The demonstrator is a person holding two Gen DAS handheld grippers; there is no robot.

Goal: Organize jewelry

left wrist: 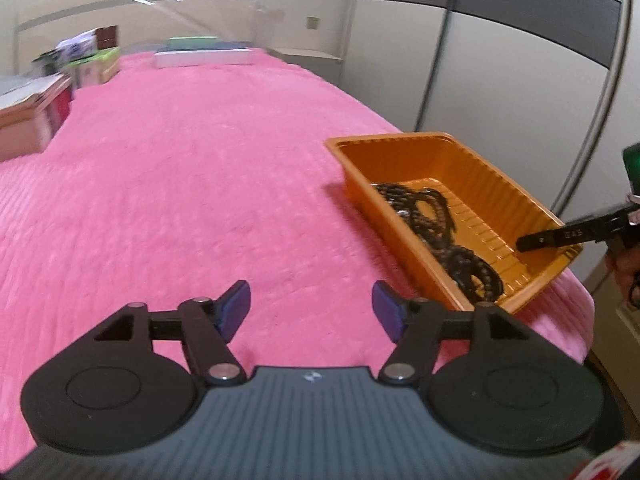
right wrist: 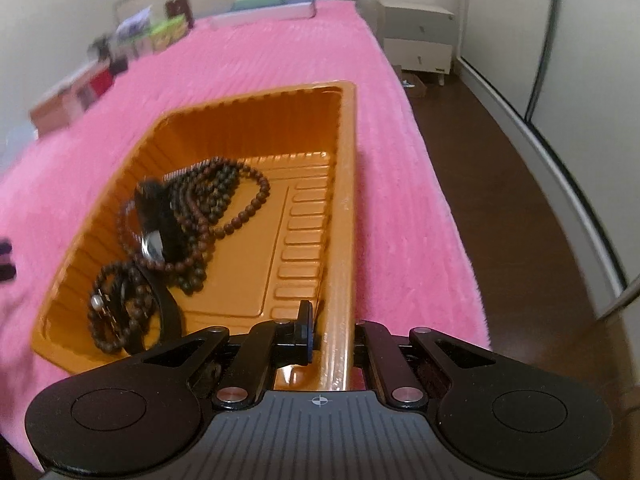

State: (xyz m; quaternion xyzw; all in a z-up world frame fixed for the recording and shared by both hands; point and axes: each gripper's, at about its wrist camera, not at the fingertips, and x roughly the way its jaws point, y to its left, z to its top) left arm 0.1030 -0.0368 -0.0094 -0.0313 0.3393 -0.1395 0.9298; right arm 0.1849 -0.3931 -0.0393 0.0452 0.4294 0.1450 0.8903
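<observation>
An orange plastic tray sits on the pink bedspread at the bed's right edge. It also shows in the right wrist view. Inside lie dark bead necklaces, a beaded bracelet with a pearl and a dark watch. The beads also show in the left wrist view. My right gripper is shut on the tray's near right rim, one finger inside and one outside. My left gripper is open and empty above the bedspread, left of the tray.
Stacked boxes and books line the bed's left side. A white box lies at the far end. A white nightstand and dark wood floor lie to the right of the bed.
</observation>
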